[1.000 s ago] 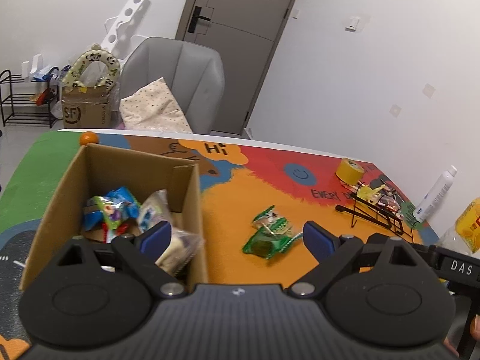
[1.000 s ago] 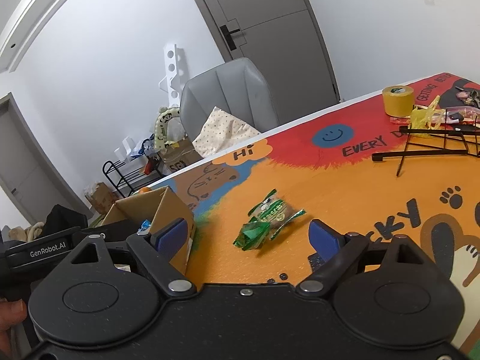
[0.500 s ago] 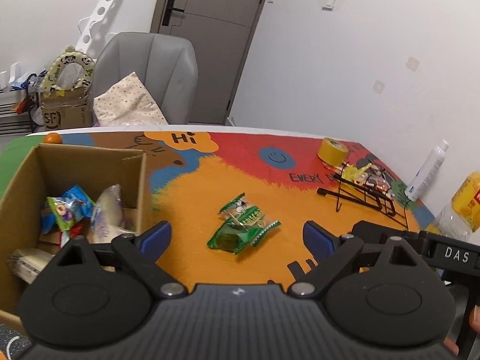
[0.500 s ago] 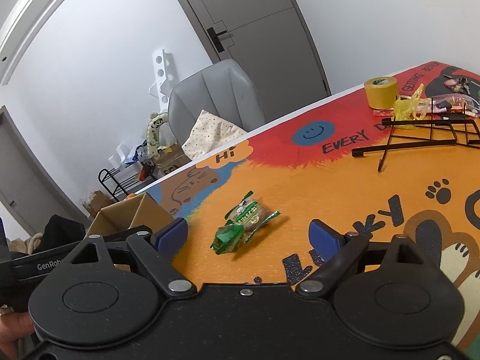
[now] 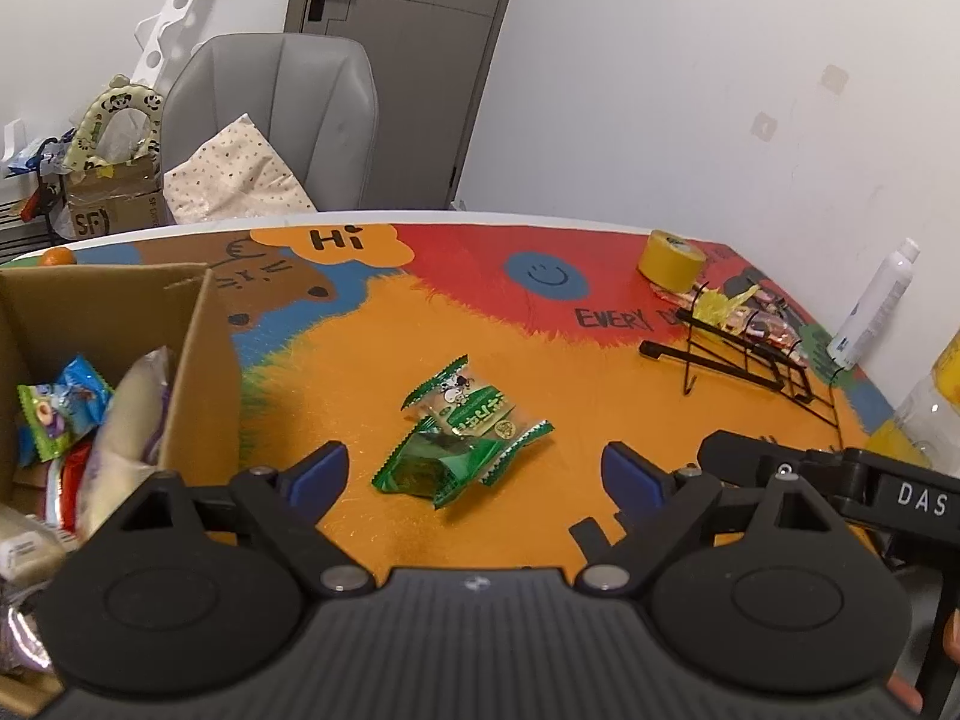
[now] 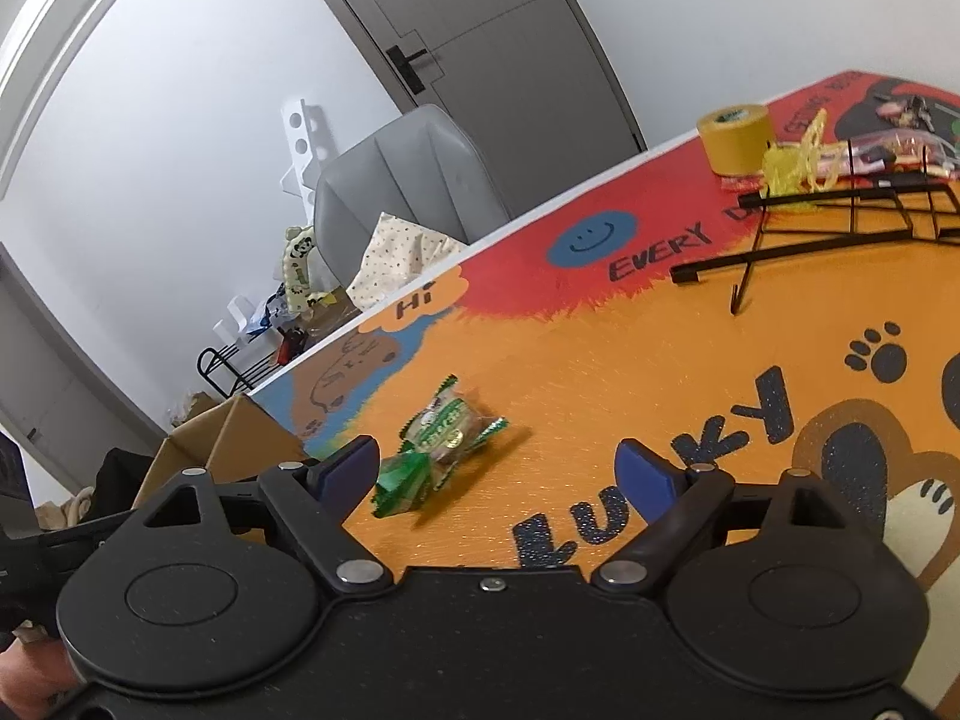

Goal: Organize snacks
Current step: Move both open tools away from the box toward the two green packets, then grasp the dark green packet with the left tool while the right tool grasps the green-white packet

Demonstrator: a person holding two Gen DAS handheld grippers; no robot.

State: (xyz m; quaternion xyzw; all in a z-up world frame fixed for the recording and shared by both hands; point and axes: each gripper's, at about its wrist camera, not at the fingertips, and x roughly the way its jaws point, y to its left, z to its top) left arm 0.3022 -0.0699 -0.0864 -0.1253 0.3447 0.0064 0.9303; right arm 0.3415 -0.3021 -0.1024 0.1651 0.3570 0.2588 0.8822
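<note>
Two green snack packets (image 5: 465, 441) lie together on the orange part of the table mat, also seen as green snack packets (image 6: 441, 450) in the right wrist view. My left gripper (image 5: 474, 477) hovers just short of them, open, its blue pads wide apart with nothing between. My right gripper (image 6: 501, 471) is open too, and the packets sit near its left pad (image 6: 354, 468). A cardboard box (image 5: 204, 360) at the left holds several wrapped snacks (image 5: 60, 414). The right gripper's body (image 5: 840, 480) shows at the right of the left wrist view.
A black wire rack (image 5: 750, 360), a yellow tape roll (image 5: 671, 261), yellow wrappers (image 5: 723, 303) and a white bottle (image 5: 873, 312) stand at the table's far right. A grey chair (image 5: 270, 120) with a cushion is behind the table. A small orange (image 5: 57, 256) lies behind the box.
Both grippers have come down and forward toward the green packets. In the left wrist view the box has slid to the left edge and the packets now sit between the pads.
</note>
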